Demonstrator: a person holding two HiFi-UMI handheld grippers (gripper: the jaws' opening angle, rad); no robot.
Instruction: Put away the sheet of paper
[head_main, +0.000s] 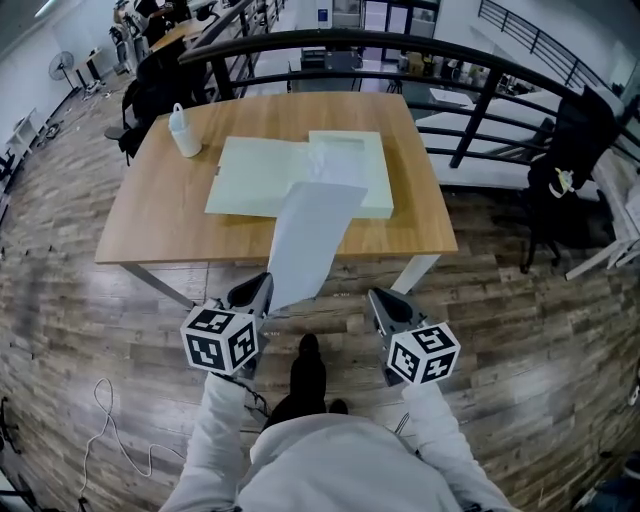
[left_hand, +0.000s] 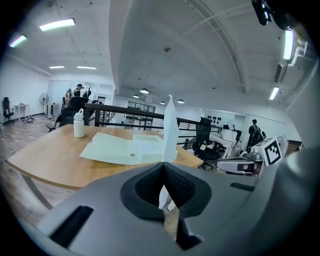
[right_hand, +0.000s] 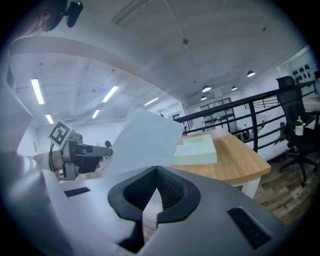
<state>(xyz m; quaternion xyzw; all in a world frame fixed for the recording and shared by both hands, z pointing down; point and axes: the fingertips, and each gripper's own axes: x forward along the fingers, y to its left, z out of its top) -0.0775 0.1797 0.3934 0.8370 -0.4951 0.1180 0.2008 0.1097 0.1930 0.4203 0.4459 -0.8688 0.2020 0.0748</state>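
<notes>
Your left gripper, low and left of centre, has its jaws clamped on the near end of the sheet of paper. The sheet slopes up toward mid-frame, and its far end reaches over the front of the open pale-green file box. Your right gripper, low and right of centre, has its jaws together on nothing, clear of the sheet. As I judge it, you should feed the sheet forward flat and low so it slides into the box rather than buckling; your free gripper could steady the loose edge. The box lies on a wooden table, with a white bottle at upper left. Plank floor surrounds the table, and a black railing runs behind it.
</notes>
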